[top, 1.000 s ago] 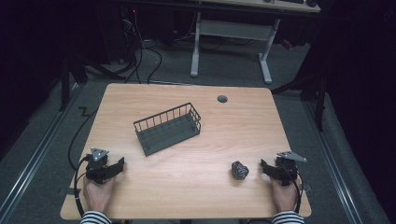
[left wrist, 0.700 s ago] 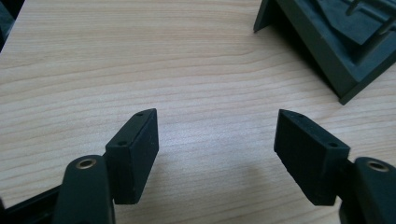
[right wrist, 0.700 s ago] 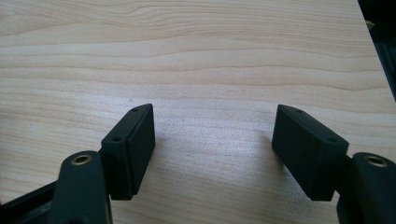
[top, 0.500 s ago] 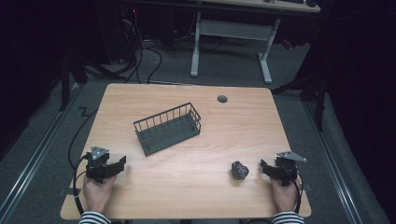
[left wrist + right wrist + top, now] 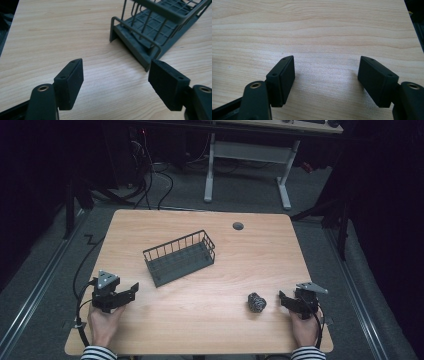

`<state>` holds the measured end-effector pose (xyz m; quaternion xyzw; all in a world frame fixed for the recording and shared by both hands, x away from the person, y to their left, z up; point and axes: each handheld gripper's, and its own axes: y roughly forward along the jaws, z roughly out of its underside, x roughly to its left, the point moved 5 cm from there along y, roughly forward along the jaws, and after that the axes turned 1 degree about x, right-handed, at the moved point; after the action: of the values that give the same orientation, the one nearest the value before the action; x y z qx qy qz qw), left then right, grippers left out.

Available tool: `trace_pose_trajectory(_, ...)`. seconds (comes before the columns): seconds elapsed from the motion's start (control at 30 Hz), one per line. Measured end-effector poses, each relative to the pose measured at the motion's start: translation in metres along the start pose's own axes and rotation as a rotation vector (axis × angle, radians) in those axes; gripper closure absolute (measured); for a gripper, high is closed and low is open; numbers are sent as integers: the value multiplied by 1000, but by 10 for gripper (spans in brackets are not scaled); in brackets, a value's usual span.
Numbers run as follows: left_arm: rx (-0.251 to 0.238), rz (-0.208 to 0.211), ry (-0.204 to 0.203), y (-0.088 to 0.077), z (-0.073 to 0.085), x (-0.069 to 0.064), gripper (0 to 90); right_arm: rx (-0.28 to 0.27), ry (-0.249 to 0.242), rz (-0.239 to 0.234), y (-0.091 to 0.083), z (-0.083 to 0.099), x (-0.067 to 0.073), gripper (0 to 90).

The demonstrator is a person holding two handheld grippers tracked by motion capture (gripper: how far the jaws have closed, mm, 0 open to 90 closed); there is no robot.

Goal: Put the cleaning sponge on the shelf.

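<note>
Change: almost none is seen against the two earlier high views; both grippers are held at the same near corners of the table (image 5: 200, 325), and the basket and the small object are found where they were.
Left gripper (image 5: 131, 289): rested on the near left of the table, pointed toward the basket; in the left gripper view its jaws are seen wide apart, with bare wood between them and nothing gripped.
Right gripper (image 5: 283, 298): rested on the near right, pointed left toward the small object; in the right gripper view its jaws are likewise spread, with plain tabletop between them.
Small object (image 5: 256, 302): a dark, knobbly lump, lying on the wood just beside the right gripper's tips, not touched by them; what it is cannot be told at this size.
Wire basket (image 5: 180, 257): set at an angle near the middle of the table, well apart from the small object; its near end (image 5: 140, 40) is seen close ahead of the left jaws, and nothing is seen lying in it.
Meaning for the work: nothing is judged to be begun yet; the small object is not picked up and the basket is not handled.
Likely next call: a short reach by the right gripper onto the small object is judged the nearest move.
</note>
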<state>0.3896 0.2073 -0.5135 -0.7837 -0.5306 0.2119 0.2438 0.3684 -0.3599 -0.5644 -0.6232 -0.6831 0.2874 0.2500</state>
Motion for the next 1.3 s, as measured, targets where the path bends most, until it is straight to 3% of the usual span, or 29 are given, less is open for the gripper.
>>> trace_pose_trajectory(0.43,-15,57,26,-14,-27,-18,257,0,-1,0,0,0,0,301)
trace_pose_trajectory(0.73,-15,83,27,-14,-45,-25,253,0,-4,-2,0,0,0,298)
trace_pose_trajectory(1.0,10,83,30,-1,-63,-28,259,0,-5,-3,0,0,0,296)
trace_pose_trajectory(1.3,45,51,24,26,-73,-28,287,1,-7,-6,0,0,1,294)
